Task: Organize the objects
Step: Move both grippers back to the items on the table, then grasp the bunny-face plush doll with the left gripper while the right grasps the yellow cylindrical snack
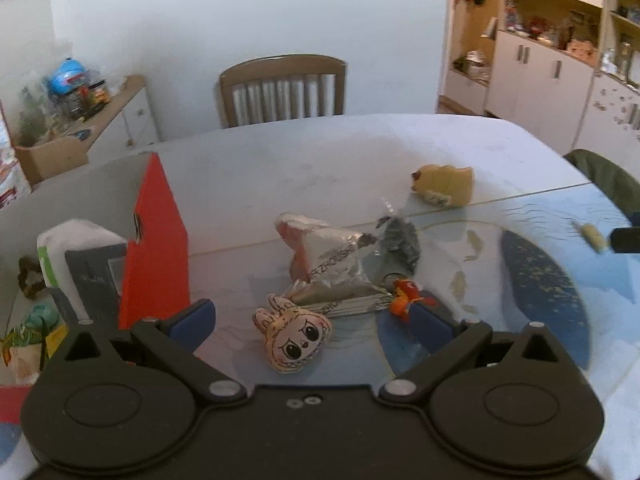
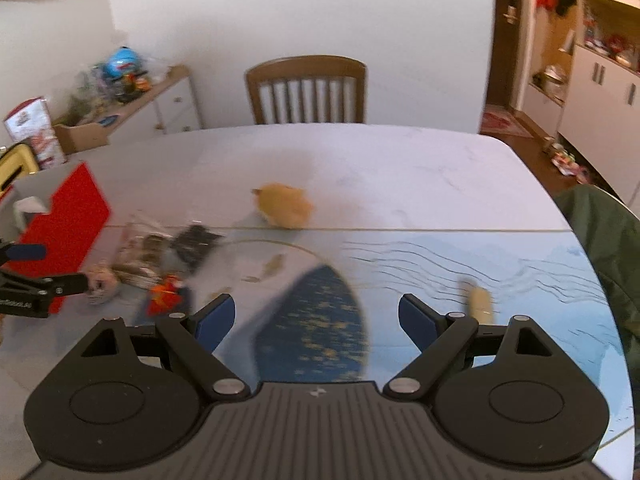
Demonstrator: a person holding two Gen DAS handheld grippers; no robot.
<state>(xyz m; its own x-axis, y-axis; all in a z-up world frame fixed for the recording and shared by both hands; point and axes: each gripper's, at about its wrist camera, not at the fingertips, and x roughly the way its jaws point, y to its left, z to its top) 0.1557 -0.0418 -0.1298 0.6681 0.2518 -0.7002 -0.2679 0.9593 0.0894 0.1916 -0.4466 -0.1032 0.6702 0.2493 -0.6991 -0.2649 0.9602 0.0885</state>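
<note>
My left gripper [image 1: 312, 322] is open, its blue fingers on either side of a cream bunny-face plush [image 1: 292, 338] lying on the table. Behind the plush sit a crumpled silver foil wrapper [image 1: 334, 268], a small orange-red toy [image 1: 404, 298] and a dark clear packet [image 1: 400, 238]. A yellow plush [image 1: 444, 184] rests farther back. A red box [image 1: 156, 252] with items inside stands at the left. My right gripper [image 2: 316, 320] is open over the blue mat [image 2: 316, 320], holding nothing. A small tan cylinder [image 2: 478, 302] lies by its right finger. The yellow plush [image 2: 284, 206] shows blurred ahead.
A wooden chair [image 1: 284, 88] stands behind the table [image 1: 320, 144]. A green-covered chair [image 2: 604, 232] is at the right edge. A sideboard [image 1: 120, 120] with jars is at the left, white cabinets [image 1: 540, 64] at the right. My left gripper [image 2: 24, 280] shows in the right wrist view.
</note>
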